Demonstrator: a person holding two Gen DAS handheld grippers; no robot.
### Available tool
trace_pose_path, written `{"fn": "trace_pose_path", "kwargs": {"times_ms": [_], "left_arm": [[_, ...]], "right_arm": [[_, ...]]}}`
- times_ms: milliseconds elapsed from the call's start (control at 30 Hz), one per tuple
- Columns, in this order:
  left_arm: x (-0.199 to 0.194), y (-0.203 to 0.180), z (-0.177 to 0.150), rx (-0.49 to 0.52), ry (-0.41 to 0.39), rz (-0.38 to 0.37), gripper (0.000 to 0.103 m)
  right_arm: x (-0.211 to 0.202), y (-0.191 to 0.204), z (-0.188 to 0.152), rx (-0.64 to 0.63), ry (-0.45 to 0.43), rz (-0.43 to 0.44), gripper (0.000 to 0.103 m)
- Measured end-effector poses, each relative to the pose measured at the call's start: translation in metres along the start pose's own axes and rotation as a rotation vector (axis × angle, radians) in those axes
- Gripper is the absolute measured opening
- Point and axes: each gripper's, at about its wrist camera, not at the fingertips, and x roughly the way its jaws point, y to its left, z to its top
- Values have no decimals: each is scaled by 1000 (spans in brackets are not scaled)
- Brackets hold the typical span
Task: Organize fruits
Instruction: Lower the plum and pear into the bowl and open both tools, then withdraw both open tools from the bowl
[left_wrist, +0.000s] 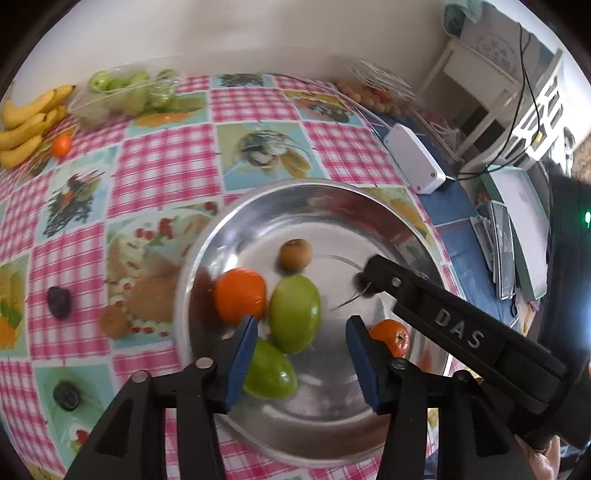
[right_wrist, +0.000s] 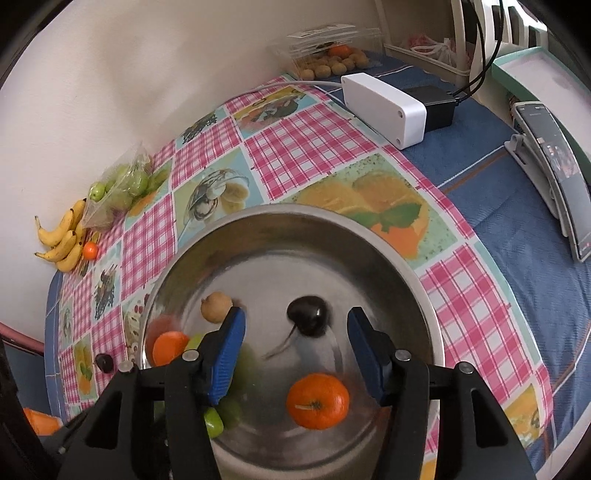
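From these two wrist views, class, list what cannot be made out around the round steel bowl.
- Lower green apple, left wrist view: partly behind the blue left fingertip.
- Dark cherry, right wrist view: motion-blurred, so resting or rolling is unclear.
- Clear punnet of small brown fruits: too small to identify.
- Steel bowl: near rim hidden by gripper bodies.

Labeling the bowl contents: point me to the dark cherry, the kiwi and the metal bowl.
dark cherry (right_wrist: 308, 315): right wrist view, middle of its body.
kiwi (left_wrist: 295, 254): left wrist view, centre of its brown skin.
metal bowl (right_wrist: 295, 212): right wrist view, far rim.
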Motion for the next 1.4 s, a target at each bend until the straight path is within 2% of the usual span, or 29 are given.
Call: {"fn": "trace_pose_path", "kwargs": {"times_ms": [100, 167, 233, 367, 500, 633, 900, 1067, 1400], "left_arm": [[-12, 10, -2, -15, -25, 34, 61], [-20, 20, -4, -37, -44, 71, 67], [-23, 31, -7, -73, -52, 101, 79], [-24, 57, -15, -137, -45, 177, 90], [-26, 73, -24, -171, -46, 222, 103], [-35, 82, -32, -185, -67, 251, 103], [-48, 97, -43, -210, -84, 285, 103], [-49, 114, -51, -254, -68, 306, 103], [-58, 140, -67, -306, -44, 372, 103]], "right_arm": [[-6, -1, -6, -4, -6, -6, 71], [-10, -1, -10, -5, -8, -5, 71], [-12, 0, -14, -12, -5, -6, 71], [-15, 6, -23, -38, 0, -18, 81], [-17, 13, -31, -66, 1, -33, 82], [-18, 16, -38, -78, 9, -44, 91], [-21, 18, -53, -94, 29, -54, 92], [-25, 17, -61, -88, 33, -40, 100], [-31, 26, -75, -142, 15, -46, 101]]}}
